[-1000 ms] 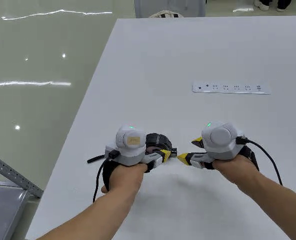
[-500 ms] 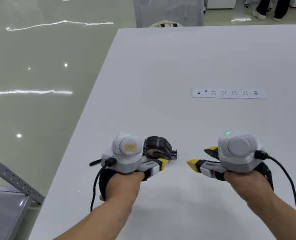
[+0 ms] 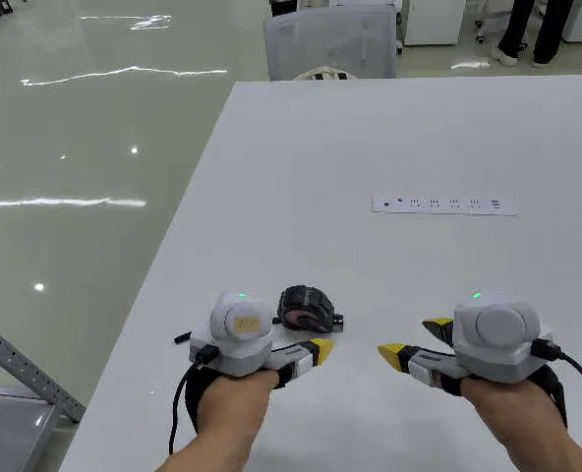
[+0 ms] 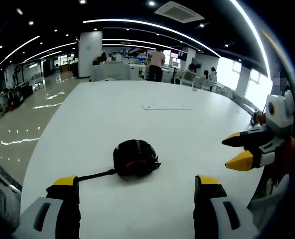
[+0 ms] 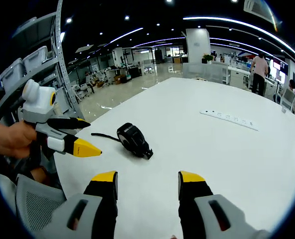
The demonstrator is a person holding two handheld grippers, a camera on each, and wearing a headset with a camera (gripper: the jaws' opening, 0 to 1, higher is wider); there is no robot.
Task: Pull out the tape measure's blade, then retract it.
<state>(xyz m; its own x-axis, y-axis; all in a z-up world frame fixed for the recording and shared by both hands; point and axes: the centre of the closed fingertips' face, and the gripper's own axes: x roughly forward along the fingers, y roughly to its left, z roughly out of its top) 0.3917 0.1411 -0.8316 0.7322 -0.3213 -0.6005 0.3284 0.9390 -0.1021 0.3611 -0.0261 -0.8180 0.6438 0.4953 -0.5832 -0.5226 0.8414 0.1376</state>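
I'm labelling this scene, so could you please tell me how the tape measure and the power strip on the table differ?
The tape measure is black and compact with a rounded case; the power strip is white, long and flat. The tape measure lies close to the left gripper; the power strip lies farther back. Both rest on the white table, with nothing gripping them.

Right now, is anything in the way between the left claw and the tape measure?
Nothing visible is. The left claw is open, and the tape measure lies straight ahead of it, with just bare table between them. The black strap trails toward one jaw but should not block the approach.
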